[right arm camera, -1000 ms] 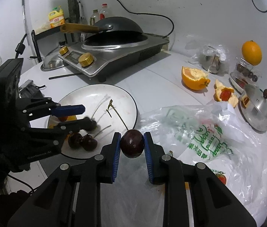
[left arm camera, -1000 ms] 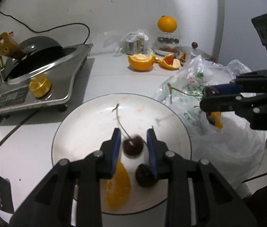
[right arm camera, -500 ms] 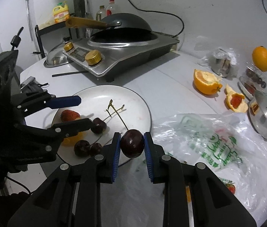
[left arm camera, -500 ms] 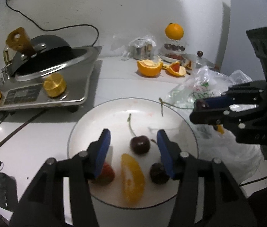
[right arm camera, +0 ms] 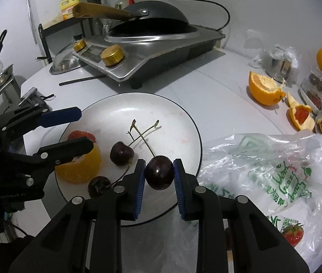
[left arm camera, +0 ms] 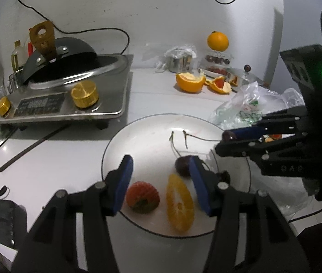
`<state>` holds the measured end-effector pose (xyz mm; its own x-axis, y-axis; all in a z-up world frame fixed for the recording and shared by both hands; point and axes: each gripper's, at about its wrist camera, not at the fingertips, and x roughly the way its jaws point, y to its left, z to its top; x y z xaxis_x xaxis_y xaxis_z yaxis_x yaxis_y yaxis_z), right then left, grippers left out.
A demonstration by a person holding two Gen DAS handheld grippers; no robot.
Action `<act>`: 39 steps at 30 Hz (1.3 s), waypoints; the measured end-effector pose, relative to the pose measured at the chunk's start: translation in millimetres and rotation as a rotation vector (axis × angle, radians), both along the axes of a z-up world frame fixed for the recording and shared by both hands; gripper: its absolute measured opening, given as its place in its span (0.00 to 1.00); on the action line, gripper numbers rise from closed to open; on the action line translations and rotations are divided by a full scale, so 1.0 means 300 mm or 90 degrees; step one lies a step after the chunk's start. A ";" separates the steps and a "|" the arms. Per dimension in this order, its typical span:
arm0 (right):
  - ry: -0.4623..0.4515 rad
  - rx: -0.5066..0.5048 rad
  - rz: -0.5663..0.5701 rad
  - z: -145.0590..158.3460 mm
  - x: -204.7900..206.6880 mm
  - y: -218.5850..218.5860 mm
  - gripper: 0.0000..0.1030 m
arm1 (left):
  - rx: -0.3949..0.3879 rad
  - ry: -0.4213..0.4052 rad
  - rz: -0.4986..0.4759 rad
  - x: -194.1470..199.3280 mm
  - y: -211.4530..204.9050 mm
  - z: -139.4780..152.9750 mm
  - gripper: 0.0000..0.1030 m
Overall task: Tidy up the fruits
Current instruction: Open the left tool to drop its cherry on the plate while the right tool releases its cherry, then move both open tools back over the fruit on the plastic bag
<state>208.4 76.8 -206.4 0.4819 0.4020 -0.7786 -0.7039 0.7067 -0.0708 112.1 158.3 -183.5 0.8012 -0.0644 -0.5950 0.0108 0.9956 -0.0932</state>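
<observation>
Your right gripper (right arm camera: 158,177) fingers pinch a dark cherry (right arm camera: 159,172) over the near rim of the white plate (right arm camera: 183,118). Your left gripper (left arm camera: 159,183) stands wide, holding nothing, above the plate's strawberry (left arm camera: 142,196) and orange slice (left arm camera: 180,206). Only the right wrist view shows two loose cherries (right arm camera: 121,153) on the plate; the left shows one. A plastic bag (right arm camera: 274,170) lies just beside.
</observation>
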 end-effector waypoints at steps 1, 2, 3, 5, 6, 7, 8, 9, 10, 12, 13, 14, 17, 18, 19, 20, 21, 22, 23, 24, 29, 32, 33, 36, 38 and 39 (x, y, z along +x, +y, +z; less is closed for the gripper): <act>0.001 0.000 -0.002 -0.001 0.002 0.000 0.25 | 0.000 0.000 0.000 0.000 -0.001 0.000 0.52; 0.000 -0.002 -0.003 -0.001 0.002 -0.001 0.25 | 0.000 0.000 0.000 0.000 -0.001 0.000 0.52; -0.001 -0.003 -0.003 -0.002 0.001 -0.001 0.25 | 0.000 0.000 -0.001 -0.001 -0.001 0.000 0.52; -0.001 -0.007 -0.005 -0.004 0.000 -0.001 0.26 | 0.001 -0.001 -0.002 -0.002 -0.005 0.001 0.52; 0.001 -0.008 -0.007 -0.005 0.001 -0.001 0.31 | 0.001 -0.002 -0.003 -0.004 -0.008 0.003 0.52; 0.003 -0.007 -0.009 -0.004 0.000 -0.001 0.37 | 0.002 -0.002 -0.003 -0.006 -0.010 0.004 0.52; 0.003 -0.003 -0.010 -0.002 -0.001 -0.005 0.39 | 0.002 -0.004 -0.004 -0.008 -0.014 0.006 0.52; 0.003 -0.001 -0.011 0.001 -0.002 -0.007 0.41 | 0.003 -0.005 -0.005 -0.010 -0.016 0.008 0.52; 0.002 0.001 -0.012 0.004 -0.004 -0.010 0.42 | 0.004 -0.005 -0.006 -0.012 -0.020 0.010 0.52; -0.001 0.002 -0.013 0.010 -0.010 -0.018 0.42 | 0.006 -0.007 -0.006 -0.017 -0.029 0.015 0.52; -0.003 0.003 -0.012 0.014 -0.014 -0.020 0.42 | 0.008 -0.008 -0.007 -0.021 -0.033 0.018 0.52; -0.004 0.005 -0.012 0.017 -0.017 -0.024 0.42 | 0.009 -0.009 -0.007 -0.024 -0.037 0.020 0.52; -0.008 0.017 -0.011 0.034 -0.033 -0.037 0.42 | 0.014 -0.012 -0.008 -0.033 -0.049 0.030 0.52; -0.009 0.022 -0.011 0.039 -0.038 -0.043 0.42 | 0.015 -0.013 -0.008 -0.036 -0.054 0.035 0.52; -0.009 0.027 -0.011 0.045 -0.042 -0.048 0.42 | 0.017 -0.014 -0.009 -0.038 -0.062 0.039 0.52; -0.009 0.033 -0.012 0.053 -0.046 -0.056 0.42 | 0.018 -0.016 -0.010 -0.040 -0.066 0.043 0.52; -0.008 0.039 -0.012 0.060 -0.049 -0.062 0.42 | 0.019 -0.017 -0.011 -0.042 -0.071 0.048 0.52; -0.008 0.046 -0.012 0.068 -0.054 -0.070 0.42 | 0.020 -0.019 -0.012 -0.044 -0.076 0.052 0.52; -0.009 0.053 -0.012 0.076 -0.059 -0.077 0.42 | 0.021 -0.020 -0.013 -0.047 -0.082 0.057 0.52; -0.009 0.060 -0.012 0.084 -0.065 -0.086 0.42 | 0.023 -0.022 -0.015 -0.049 -0.088 0.062 0.52; -0.016 0.094 -0.014 0.126 -0.094 -0.136 0.42 | 0.029 -0.029 -0.023 -0.061 -0.126 0.083 0.52; -0.014 0.117 -0.017 0.150 -0.107 -0.171 0.42 | 0.032 -0.033 -0.026 -0.069 -0.155 0.097 0.52; -0.015 0.125 -0.019 0.160 -0.113 -0.186 0.42 | 0.032 -0.034 -0.027 -0.070 -0.164 0.102 0.52; -0.015 0.152 -0.024 0.187 -0.127 -0.234 0.42 | 0.033 -0.037 -0.030 -0.073 -0.191 0.117 0.52; -0.017 0.165 -0.029 0.205 -0.140 -0.267 0.42 | 0.032 -0.040 -0.034 -0.076 -0.212 0.127 0.53; -0.019 0.169 -0.031 0.212 -0.144 -0.283 0.42 | 0.030 -0.041 -0.035 -0.077 -0.223 0.132 0.53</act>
